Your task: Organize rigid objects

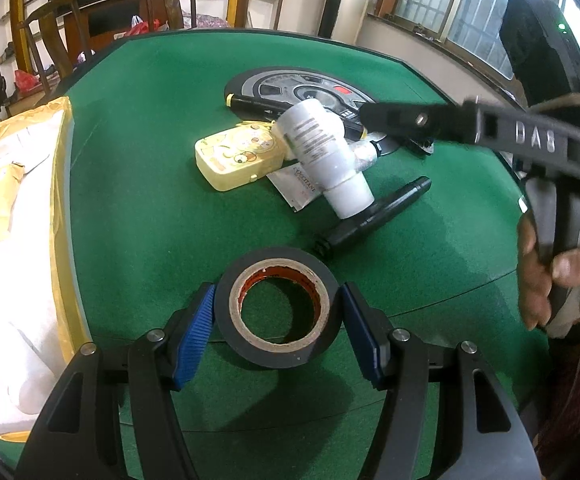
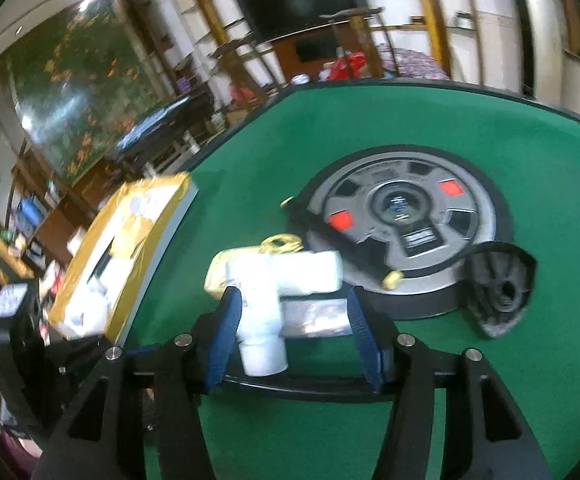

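while the left gripper [image 1: 276, 312] sits clamped on the black tape roll [image 1: 276, 308] at six o'clock in its view, both blue pads pressed to the roll's outer wall just above the green bench [image 1: 150, 220], the action is on the right side. the right gripper [image 2: 290, 334] is roughly half open around the white pipe tee [image 2: 268, 300]; the left pad looks to be against the stem, though blur makes contact hard to call, and the right pad is well clear, so nothing is gripped. trouble could start right here: that tee lies in a pile, leaning on the yellow case [image 1: 236, 158] at nine o'clock of it, over a white sachet [image 1: 297, 188], with a black marker [image 1: 373, 216] near its mouth at four o'clock. close off-centre and the round stem could squirt out, or roll into the marker and knock it toward the bench edge. lift too fast and the sachet or case may drag along. the grey disc [image 2: 405, 224] sits at one o'clock, so an overshoot would bump it. the tape hangs on a curved wall too, so a loose squeeze drops it.
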